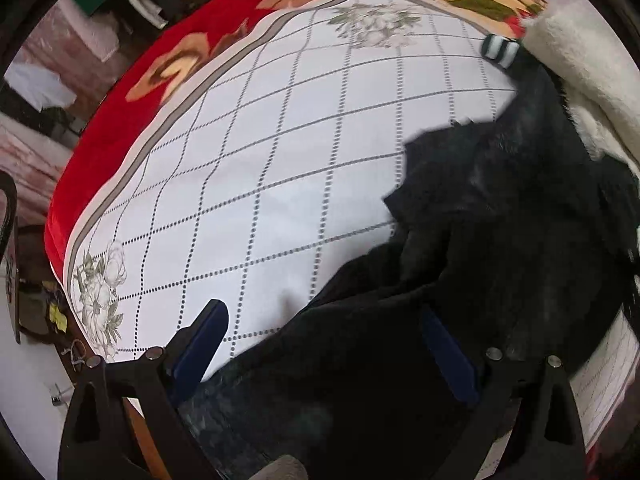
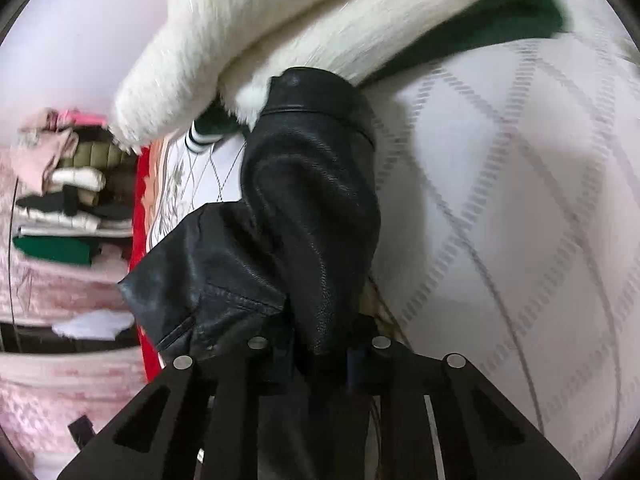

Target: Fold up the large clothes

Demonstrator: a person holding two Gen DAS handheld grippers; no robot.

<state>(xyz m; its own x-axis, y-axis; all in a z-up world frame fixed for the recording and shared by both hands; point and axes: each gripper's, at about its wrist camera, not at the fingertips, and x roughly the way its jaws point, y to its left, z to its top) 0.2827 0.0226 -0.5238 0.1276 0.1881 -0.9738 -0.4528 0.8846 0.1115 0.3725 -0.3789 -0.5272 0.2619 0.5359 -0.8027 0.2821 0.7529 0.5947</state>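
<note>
Leather, black and grained, makes up the jacket (image 2: 312,208), which lies rumpled on the bed sheet (image 1: 280,160), a white one with a dotted grid. Stitched seams and a cuff show in the right wrist view, where the right gripper (image 2: 320,360) is clamped on a bunch of it. Only that view shows the stack of folded clothes (image 2: 68,200) beyond the bed. The left wrist view shows the left gripper (image 1: 328,344) with fingers spread apart over the jacket's edge, plus the red flowered blanket (image 1: 132,120). A white fluffy garment (image 2: 280,20) lies touching the jacket.
</note>
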